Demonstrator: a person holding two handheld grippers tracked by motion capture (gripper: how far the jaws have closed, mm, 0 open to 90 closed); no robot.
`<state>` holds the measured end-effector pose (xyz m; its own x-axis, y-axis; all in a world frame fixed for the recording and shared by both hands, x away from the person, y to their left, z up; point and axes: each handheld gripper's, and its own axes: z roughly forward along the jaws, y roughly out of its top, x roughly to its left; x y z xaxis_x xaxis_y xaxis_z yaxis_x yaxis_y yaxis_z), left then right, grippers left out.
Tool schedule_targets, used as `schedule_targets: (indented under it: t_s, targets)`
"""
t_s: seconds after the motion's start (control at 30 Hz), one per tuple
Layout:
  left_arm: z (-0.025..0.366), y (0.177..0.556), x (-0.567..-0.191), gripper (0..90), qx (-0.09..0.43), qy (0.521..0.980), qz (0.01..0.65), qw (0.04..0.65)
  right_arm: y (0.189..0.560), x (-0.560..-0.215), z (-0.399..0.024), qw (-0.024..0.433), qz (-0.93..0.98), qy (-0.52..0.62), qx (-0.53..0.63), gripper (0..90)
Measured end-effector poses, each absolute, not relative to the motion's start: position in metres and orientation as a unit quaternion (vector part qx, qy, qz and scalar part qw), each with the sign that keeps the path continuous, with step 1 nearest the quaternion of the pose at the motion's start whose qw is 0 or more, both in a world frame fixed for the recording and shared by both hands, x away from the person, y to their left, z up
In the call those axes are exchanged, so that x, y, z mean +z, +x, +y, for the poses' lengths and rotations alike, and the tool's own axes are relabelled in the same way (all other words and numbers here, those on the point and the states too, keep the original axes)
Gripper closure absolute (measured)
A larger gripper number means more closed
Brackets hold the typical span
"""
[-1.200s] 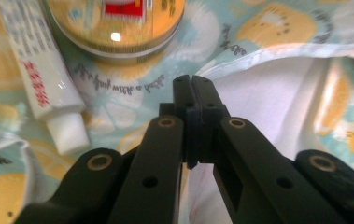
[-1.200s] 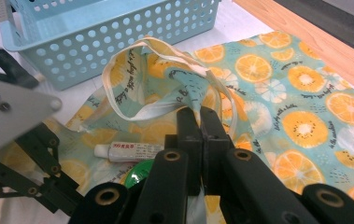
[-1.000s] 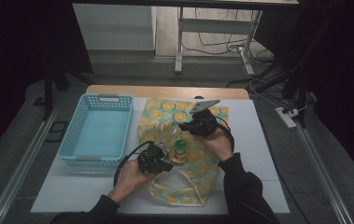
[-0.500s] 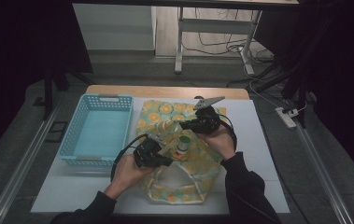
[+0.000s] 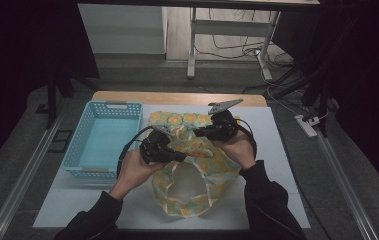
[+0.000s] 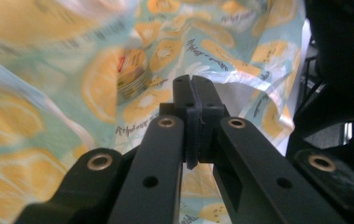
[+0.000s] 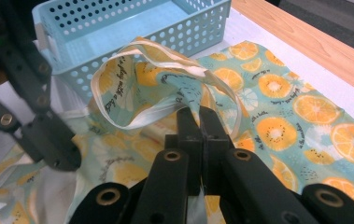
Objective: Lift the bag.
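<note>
both hands reach in over the table (image 5: 287, 150). left gripper (image 5: 176, 156) and right gripper (image 5: 203, 133) each pinch the rim of the lemon-print bag (image 5: 187, 200), beside the blue basket (image 5: 102, 142).

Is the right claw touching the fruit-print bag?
Touching. The right gripper view shows the right claw shut on the fruit-print bag, fabric pinched between its jaws.
</note>
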<state>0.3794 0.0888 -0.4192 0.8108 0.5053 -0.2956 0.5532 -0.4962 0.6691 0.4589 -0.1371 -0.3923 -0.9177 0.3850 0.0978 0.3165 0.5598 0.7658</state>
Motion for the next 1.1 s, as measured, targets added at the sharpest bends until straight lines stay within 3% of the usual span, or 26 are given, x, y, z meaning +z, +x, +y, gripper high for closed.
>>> schedule_targets:
  t_s: [1.1]
  targets:
    - [0.104, 0.412, -0.319, 90.0, 0.004, 0.841, 0.279, 0.463, 0.449, -0.33, -0.138, 0.048, 0.878, 0.179, 0.441, 89.9]
